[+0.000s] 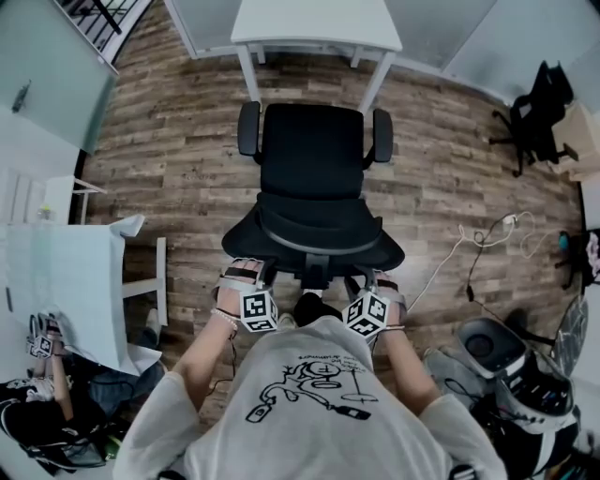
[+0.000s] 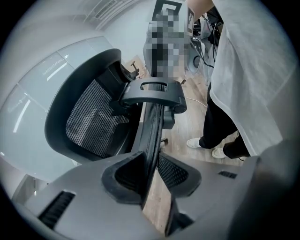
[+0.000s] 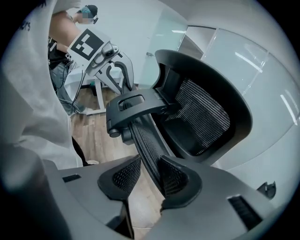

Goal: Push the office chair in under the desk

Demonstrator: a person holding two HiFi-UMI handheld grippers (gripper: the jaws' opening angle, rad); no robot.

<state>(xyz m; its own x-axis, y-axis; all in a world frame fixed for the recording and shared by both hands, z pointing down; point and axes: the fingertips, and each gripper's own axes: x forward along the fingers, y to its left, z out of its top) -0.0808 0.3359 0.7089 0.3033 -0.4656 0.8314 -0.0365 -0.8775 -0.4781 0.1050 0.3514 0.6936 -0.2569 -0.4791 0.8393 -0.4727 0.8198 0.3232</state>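
A black mesh office chair point(image 1: 309, 178) stands on the wood floor with its seat facing the white desk point(image 1: 316, 23), which is a little beyond it. I stand behind the backrest. My left gripper point(image 1: 246, 279) is at the left of the backrest's top rim and my right gripper point(image 1: 377, 281) at its right. In the left gripper view the rim point(image 2: 151, 136) runs between the pads of the left gripper point(image 2: 150, 171), which press on it. The right gripper view shows the right gripper point(image 3: 150, 176) shut on the rim point(image 3: 143, 140) in the same way.
A second black chair point(image 1: 536, 103) stands at the back right. Cables and a power strip point(image 1: 487, 234) lie on the floor to the right, near a round grey machine point(image 1: 487, 347). A white table point(image 1: 66, 281) and a seated person point(image 1: 47, 403) are at the left.
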